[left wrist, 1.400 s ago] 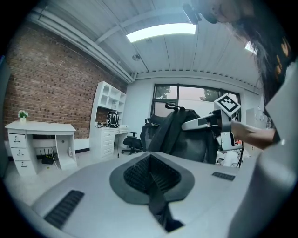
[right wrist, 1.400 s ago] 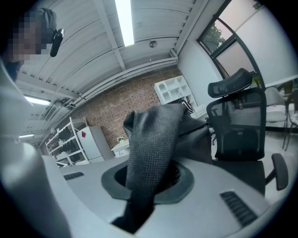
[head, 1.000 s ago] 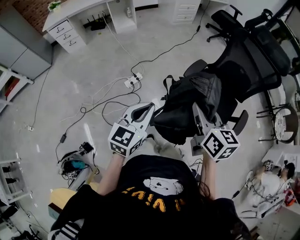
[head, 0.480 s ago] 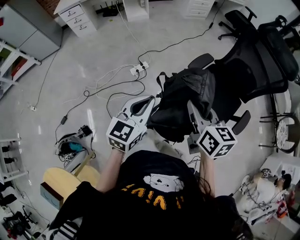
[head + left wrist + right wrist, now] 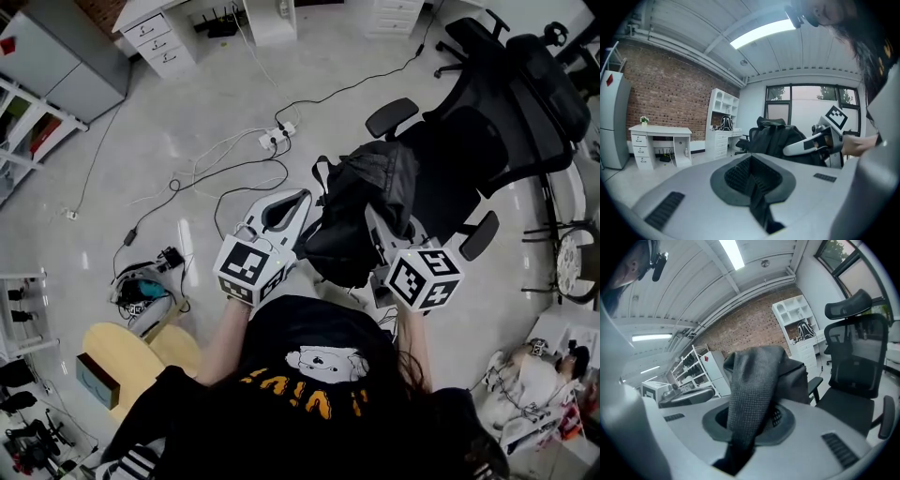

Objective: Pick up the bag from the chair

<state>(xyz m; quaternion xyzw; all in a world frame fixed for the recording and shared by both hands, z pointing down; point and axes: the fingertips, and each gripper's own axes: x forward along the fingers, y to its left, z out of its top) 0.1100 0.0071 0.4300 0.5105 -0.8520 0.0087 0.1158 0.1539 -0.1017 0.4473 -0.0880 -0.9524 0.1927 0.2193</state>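
The black bag (image 5: 361, 202) hangs between my two grippers, held up in front of the black office chair (image 5: 459, 150), whose seat shows bare behind it. My left gripper (image 5: 302, 201) is shut on a thin black strap (image 5: 757, 199) at the bag's left side; from the left gripper view the bag (image 5: 780, 138) is ahead, with the right gripper beside it. My right gripper (image 5: 375, 223) is shut on a wide grey woven strap (image 5: 752, 394) that rises out of its jaws to the bag. The chair (image 5: 855, 366) stands to the right in the right gripper view.
Cables and a power strip (image 5: 277, 136) lie on the floor beyond the bag. A white desk with drawers (image 5: 159, 42) is at the back, grey cabinets (image 5: 56, 61) at the left. A round wooden stool (image 5: 127, 352) stands at my lower left.
The bag has come off the chair seat and moved left and toward me with both grippers. The chair seat now shows uncovered.
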